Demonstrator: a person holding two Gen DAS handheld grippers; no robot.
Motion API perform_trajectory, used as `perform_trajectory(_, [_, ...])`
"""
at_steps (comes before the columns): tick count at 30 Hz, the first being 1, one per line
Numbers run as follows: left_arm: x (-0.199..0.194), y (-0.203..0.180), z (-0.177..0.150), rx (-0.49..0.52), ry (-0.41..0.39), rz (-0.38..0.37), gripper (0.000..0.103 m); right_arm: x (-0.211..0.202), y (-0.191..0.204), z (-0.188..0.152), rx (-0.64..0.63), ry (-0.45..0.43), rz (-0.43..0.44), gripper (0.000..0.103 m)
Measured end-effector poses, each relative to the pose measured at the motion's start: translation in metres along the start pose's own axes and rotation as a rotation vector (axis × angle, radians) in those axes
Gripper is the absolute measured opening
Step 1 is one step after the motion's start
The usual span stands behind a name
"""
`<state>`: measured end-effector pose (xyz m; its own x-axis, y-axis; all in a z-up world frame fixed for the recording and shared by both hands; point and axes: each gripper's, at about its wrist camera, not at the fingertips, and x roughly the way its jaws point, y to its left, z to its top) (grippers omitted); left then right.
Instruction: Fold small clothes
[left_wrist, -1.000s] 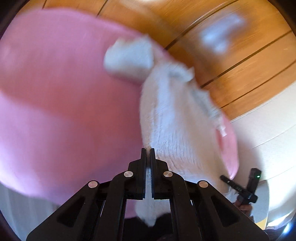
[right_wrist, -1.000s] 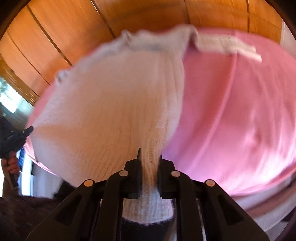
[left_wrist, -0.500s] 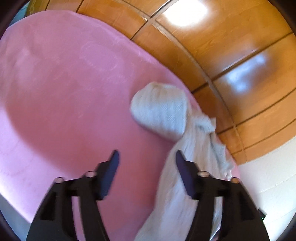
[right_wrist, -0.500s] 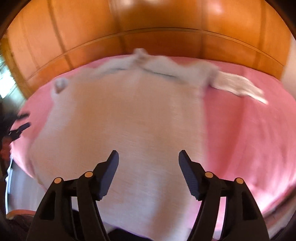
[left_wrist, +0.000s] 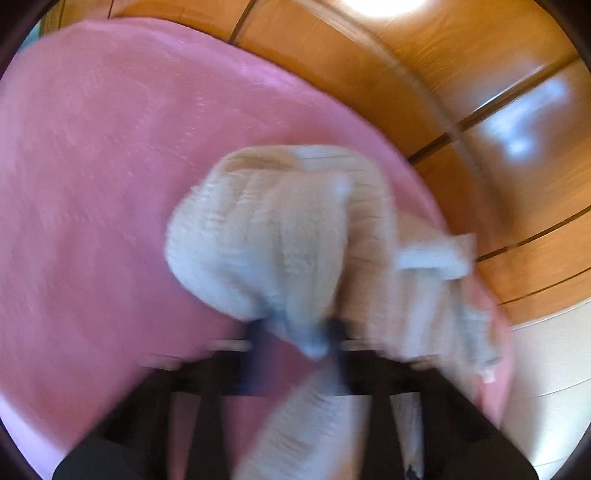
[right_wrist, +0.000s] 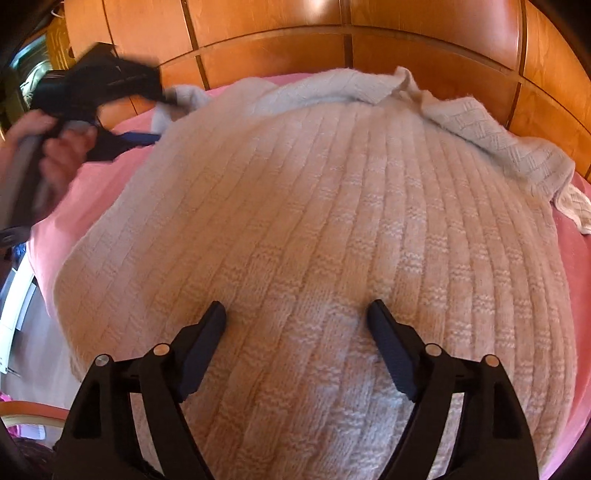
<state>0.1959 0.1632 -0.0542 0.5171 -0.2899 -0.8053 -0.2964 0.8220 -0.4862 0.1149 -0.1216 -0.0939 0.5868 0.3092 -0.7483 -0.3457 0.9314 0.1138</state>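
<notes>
A cream knitted sweater (right_wrist: 332, 221) lies spread flat on the pink bed cover (right_wrist: 92, 184). My right gripper (right_wrist: 297, 325) hovers over its lower middle, jaws opening wide, with nothing pinched between them. In the blurred left wrist view, the sweater's sleeve (left_wrist: 266, 229) lies folded near the bed's edge. My left gripper (left_wrist: 297, 332) is closing on a fold of that sleeve, cloth between its fingers. The right wrist view shows the left gripper (right_wrist: 159, 110) at the sweater's far left sleeve, held by a person's hand (right_wrist: 55, 147).
A wooden panelled headboard (right_wrist: 332, 48) runs right behind the sweater's collar. Another pale knitted cloth (right_wrist: 576, 210) lies at the right edge of the bed. Bare pink cover (left_wrist: 92, 184) stretches to the left of the sleeve.
Both grippers let go of the sweater's hem, and it now lies flat. The left one moved across to the sleeve and closed on it. The right one opened wider.
</notes>
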Motion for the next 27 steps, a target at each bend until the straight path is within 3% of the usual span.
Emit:
perform_trajectory(4, [-0.022,0.016,0.01,0.071,-0.071,0.061,0.005,-0.002,-0.004,-0.002,0.003,-0.009,0.018,0.08])
perform_trajectory(10, [-0.13,0.026,0.025,0.397,-0.372,0.386,0.005,0.003,-0.003,0.002,0.006,-0.014,0.021,0.084])
perform_trajectory(12, [-0.152,0.035,0.02,0.501,-0.439,0.556,0.006,0.004,-0.002,0.002,0.011,-0.019,0.019,0.084])
perform_trajectory(13, [-0.159,0.043,0.018,0.547,-0.43,0.621,0.013,0.004,-0.002,0.002,0.012,-0.021,0.017,0.085])
perform_trajectory(14, [-0.164,0.051,0.016,0.569,-0.407,0.645,0.034,0.005,-0.001,0.002,0.012,-0.021,0.014,0.086])
perform_trajectory(15, [-0.17,0.061,0.013,0.573,-0.395,0.648,0.047,0.005,0.0,0.003,0.011,-0.021,0.01,0.086])
perform_trajectory(16, [-0.182,0.077,0.006,0.551,-0.416,0.647,0.063,0.005,0.0,0.003,0.012,-0.021,0.007,0.086])
perform_trajectory(20, [-0.201,0.123,-0.011,0.443,-0.37,0.561,0.063,0.006,0.001,0.002,0.011,-0.017,-0.002,0.086])
perform_trajectory(24, [-0.21,0.189,-0.02,0.18,-0.335,0.474,0.063,0.009,0.004,0.006,0.006,-0.008,-0.017,0.087])
perform_trajectory(27, [-0.211,0.25,-0.013,-0.089,-0.323,0.423,0.063,0.009,0.007,0.004,-0.002,-0.003,-0.034,0.087])
